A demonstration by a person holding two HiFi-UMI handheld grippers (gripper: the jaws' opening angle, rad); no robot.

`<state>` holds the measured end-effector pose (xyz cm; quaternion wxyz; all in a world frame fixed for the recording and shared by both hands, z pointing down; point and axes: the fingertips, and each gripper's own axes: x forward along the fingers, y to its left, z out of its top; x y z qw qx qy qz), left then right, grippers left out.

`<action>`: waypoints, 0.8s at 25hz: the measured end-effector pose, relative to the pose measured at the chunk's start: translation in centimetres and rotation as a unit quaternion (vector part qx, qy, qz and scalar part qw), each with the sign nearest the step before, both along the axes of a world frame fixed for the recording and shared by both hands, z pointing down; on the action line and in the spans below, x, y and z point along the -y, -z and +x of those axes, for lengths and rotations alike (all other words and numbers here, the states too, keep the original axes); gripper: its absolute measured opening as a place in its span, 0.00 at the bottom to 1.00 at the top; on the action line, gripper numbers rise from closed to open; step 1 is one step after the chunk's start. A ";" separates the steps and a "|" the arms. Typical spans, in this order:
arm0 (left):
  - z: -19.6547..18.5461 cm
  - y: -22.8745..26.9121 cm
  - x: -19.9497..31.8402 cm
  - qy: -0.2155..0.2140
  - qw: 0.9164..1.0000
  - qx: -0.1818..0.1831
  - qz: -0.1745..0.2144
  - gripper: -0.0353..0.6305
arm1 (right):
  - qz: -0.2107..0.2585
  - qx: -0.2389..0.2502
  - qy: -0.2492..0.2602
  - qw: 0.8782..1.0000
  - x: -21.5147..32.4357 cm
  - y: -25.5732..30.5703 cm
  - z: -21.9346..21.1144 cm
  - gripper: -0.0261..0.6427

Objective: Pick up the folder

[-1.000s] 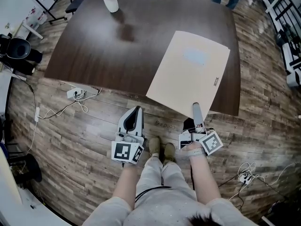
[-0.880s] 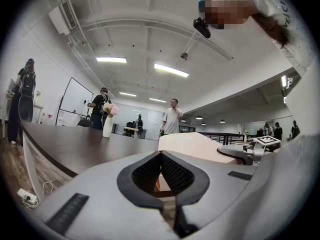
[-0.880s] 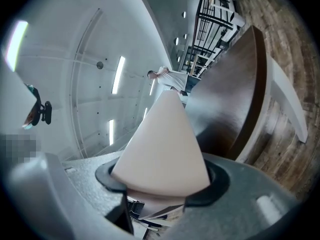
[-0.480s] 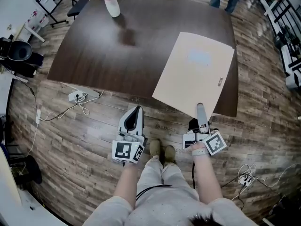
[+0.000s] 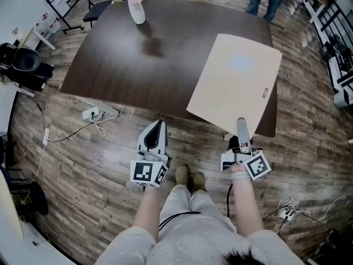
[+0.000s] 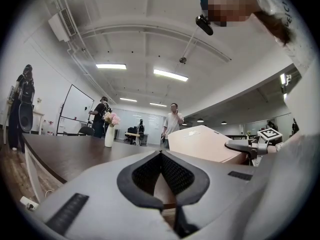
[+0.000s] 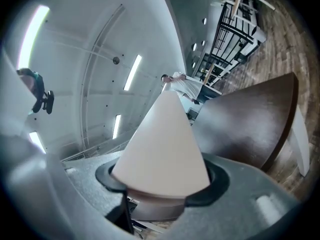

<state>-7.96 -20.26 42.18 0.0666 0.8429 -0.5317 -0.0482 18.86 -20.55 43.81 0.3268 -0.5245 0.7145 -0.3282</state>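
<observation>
Folder [image 5: 234, 87], just one, clamped by right gripper [image 5: 241, 127]; one vase [image 5: 137, 11].

folder [image 5: 236, 87]: over table [image 5: 127, 65] right side, near corner overhanging, in right gripper [image 5: 241, 123]
vase [image 5: 136, 10]: table's far left
left gripper [image 5: 160, 124]: before table's near edge, left of folder

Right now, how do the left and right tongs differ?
Left tongs are shut on nothing; right tongs are clamped on the folder's near corner. Left tongs sit short of the table, over the floor; the right tongs' tip overlaps the folder. Both point toward the table.
</observation>
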 end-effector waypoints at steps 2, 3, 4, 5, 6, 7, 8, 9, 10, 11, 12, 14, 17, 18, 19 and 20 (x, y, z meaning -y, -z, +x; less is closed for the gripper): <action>0.0 0.4 0.0 -0.001 1.000 0.001 0.005 0.05 | 0.005 -0.005 -0.001 1.000 -0.1 0.7 0.3 0.45; 0.0 0.6 0.0 -0.002 1.000 0.002 0.006 0.05 | 0.007 -0.007 -0.003 1.000 -0.2 1.0 0.4 0.45; 0.0 0.8 -0.1 -0.002 1.000 0.002 0.008 0.05 | 0.009 -0.010 -0.004 1.000 -0.3 1.2 0.5 0.45; 0.0 1.1 -0.1 -0.003 1.000 0.003 0.010 0.05 | 0.011 -0.013 -0.005 1.000 -0.4 1.5 0.6 0.45; 0.0 1.3 -0.2 -0.003 1.000 0.003 0.011 0.05 | 0.014 -0.017 -0.005 1.000 -0.5 1.9 0.7 0.45; -0.1 1.6 -0.2 -0.003 1.000 0.003 0.013 0.05 | 0.016 -0.022 -0.005 1.000 -0.6 2.3 0.8 0.45; -0.1 1.9 -0.3 -0.003 1.000 0.003 0.014 0.05 | 0.019 -0.029 -0.004 0.999 -0.6 2.7 0.8 0.45; -0.1 2.3 -0.3 -0.003 1.000 0.003 0.015 0.05 | 0.020 -0.037 -0.003 0.999 -0.7 3.0 0.8 0.45; -0.1 2.6 -0.3 -0.002 1.000 0.003 0.015 0.05 | 0.021 -0.046 -0.002 0.999 -0.8 3.4 0.8 0.45; -0.1 2.9 -0.3 -0.003 1.000 0.003 0.017 0.05 | 0.021 -0.057 -0.002 0.998 -0.8 3.7 0.8 0.45; 0.0 3.1 -0.3 -0.003 1.000 0.004 0.019 0.05 | 0.019 -0.069 -0.003 0.997 -0.8 3.9 0.9 0.45; 0.2 3.3 -0.4 -0.005 1.000 0.005 0.024 0.05 | 0.014 -0.090 -0.005 0.996 -1.0 4.3 1.2 0.45; 0.4 4.0 -0.5 -0.006 1.000 0.009 0.029 0.05 | 0.028 -0.099 -0.001 0.995 -1.0 5.5 1.1 0.45; 0.3 4.4 -0.5 -0.005 0.999 0.011 0.031 0.05 | 0.026 -0.103 -0.005 0.994 -1.0 5.8 1.3 0.45; 0.3 4.8 -0.5 -0.004 0.999 0.012 0.032 0.05 | 0.020 -0.109 -0.012 0.994 -1.1 6.0 1.5 0.45; 0.2 5.1 -0.5 -0.003 0.999 0.013 0.034 0.05 | 0.017 -0.117 -0.018 0.993 -1.2 6.3 1.7 0.45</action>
